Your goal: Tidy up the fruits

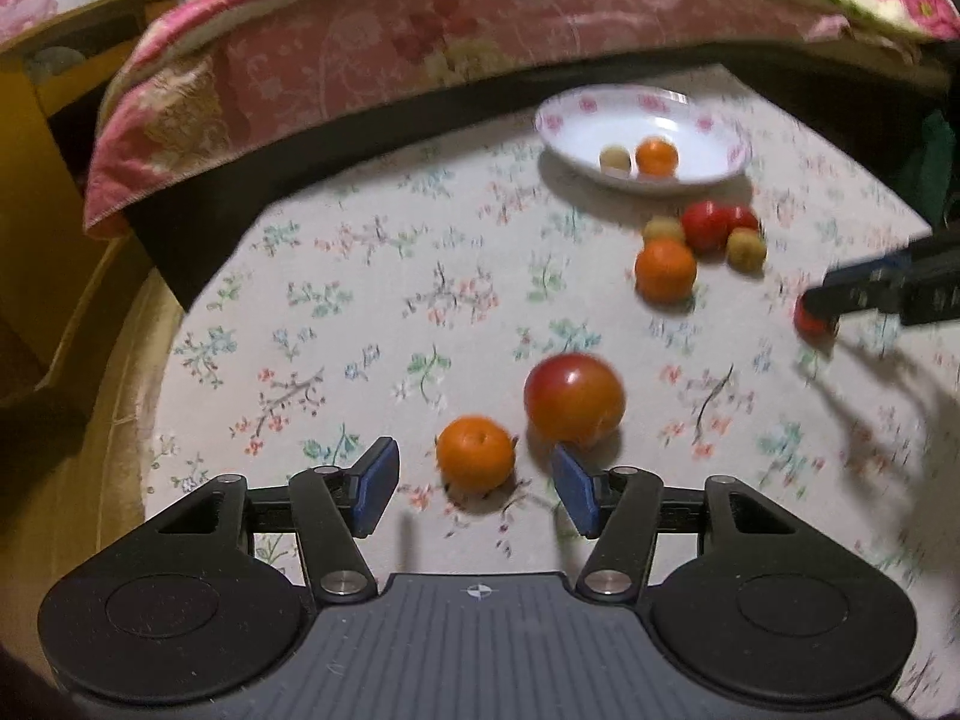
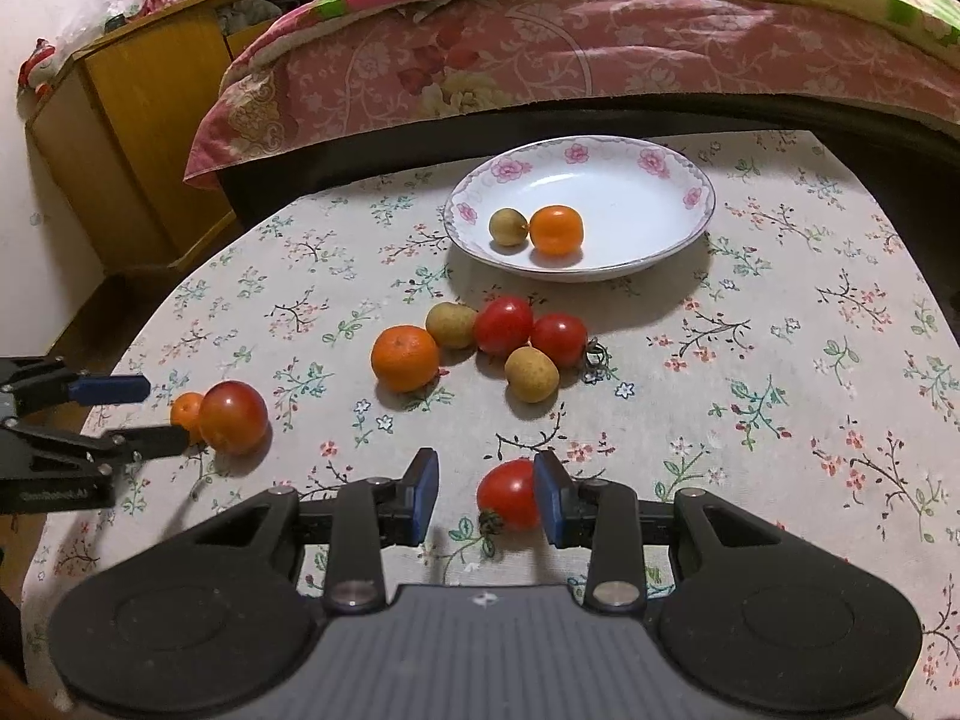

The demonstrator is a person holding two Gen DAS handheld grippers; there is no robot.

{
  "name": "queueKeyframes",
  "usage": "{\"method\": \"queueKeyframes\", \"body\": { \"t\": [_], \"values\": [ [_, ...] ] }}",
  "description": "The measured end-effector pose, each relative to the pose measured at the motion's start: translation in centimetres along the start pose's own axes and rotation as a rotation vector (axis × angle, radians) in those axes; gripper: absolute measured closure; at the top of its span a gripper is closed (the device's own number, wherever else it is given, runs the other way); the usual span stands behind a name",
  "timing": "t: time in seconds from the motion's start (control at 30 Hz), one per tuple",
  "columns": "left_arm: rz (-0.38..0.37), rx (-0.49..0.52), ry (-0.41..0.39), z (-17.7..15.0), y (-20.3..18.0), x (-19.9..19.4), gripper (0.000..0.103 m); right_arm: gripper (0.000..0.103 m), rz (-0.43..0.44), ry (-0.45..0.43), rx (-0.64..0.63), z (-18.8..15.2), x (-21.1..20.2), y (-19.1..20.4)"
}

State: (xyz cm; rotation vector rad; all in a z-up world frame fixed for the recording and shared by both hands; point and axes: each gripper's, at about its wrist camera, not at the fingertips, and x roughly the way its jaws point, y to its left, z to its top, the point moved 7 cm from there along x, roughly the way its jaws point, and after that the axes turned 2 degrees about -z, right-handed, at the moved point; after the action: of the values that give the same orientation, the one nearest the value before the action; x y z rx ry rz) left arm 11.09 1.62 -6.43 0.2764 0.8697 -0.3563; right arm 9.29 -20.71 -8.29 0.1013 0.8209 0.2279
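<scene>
My left gripper [image 1: 474,483], jaws spread, nears a small mandarin [image 1: 476,453] beside a large tomato [image 1: 574,397]; my right gripper [image 2: 486,495], parted, brackets a tomato [image 2: 509,495]. Next, I judge: pinch, carry to the plate [image 2: 660,240].

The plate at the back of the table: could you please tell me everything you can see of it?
The plate is round, shallow and glossy white, ceramic by its look, with pink flowers printed round a thin dark-edged rim. It sits upright on the floral tablecloth near the table's far edge, close to the bed. In it lie a small orange and a smaller yellowish-brown fruit, touching each other. No tongs touch it; the loose fruit in front lies clear of it.
</scene>
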Motion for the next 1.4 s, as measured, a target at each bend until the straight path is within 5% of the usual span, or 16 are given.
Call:
{"method": "queueKeyframes", "body": {
  "t": [0.27, 0.53, 1.0, 1.4],
  "values": [
    [-0.028, 0.043, 0.033, 0.1, 0.6, 2.5, 0.042, 0.071, -0.006, -0.003, -0.003, 0.1, 0.1, 0.0],
    [-0.037, 0.05, 0.04, 0.1, -0.5, 2.4, 0.062, 0.064, -0.018, 0.002, -0.013, -0.1, 0.2, -0.5],
    [-0.122, -0.034, 0.064, -1.8, -3.2, 0.5, 0.063, 0.063, -0.032, 0.042, -0.032, -1.1, 1.3, -1.0],
    [-0.19, 0.042, 0.025, -0.9, -6.9, 0.9, 0.061, 0.062, -0.041, 0.04, -0.045, -1.0, 1.5, -1.0]
  ]
}}
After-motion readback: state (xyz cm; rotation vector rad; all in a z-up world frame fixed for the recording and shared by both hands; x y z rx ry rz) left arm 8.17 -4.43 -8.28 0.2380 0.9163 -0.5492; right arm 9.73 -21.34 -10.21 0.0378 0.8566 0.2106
